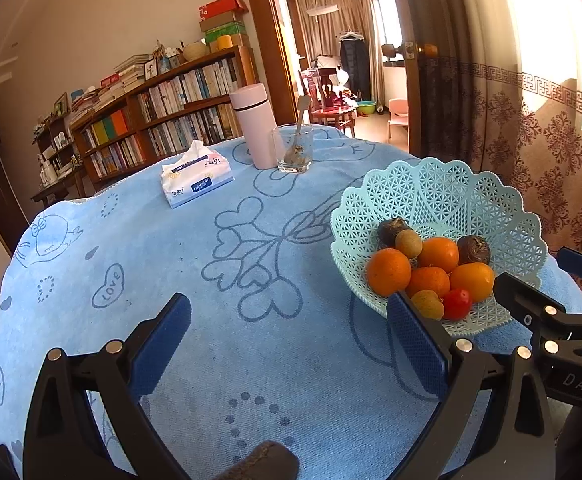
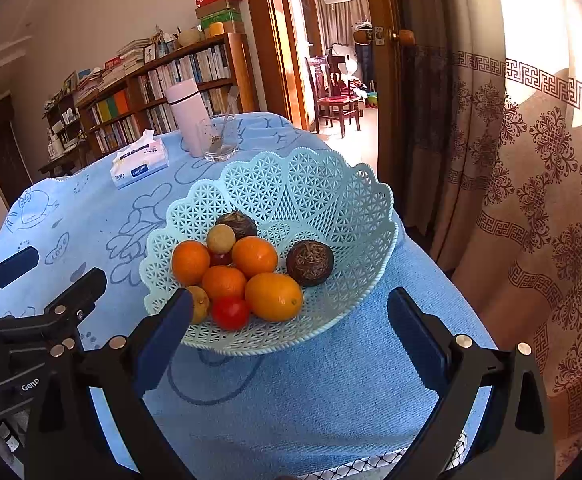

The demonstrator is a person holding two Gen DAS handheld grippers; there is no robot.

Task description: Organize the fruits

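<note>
Fruit basket [image 2: 311,184] dead ahead of right tool [image 2: 291,336], nearer than left tool [image 1: 287,344]; both gaping wide, empty.

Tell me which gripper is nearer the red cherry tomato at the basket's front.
Right. The open right gripper faces the cherry tomato, its left finger by the basket rim. The open left gripper sits further left over the cloth.
</note>
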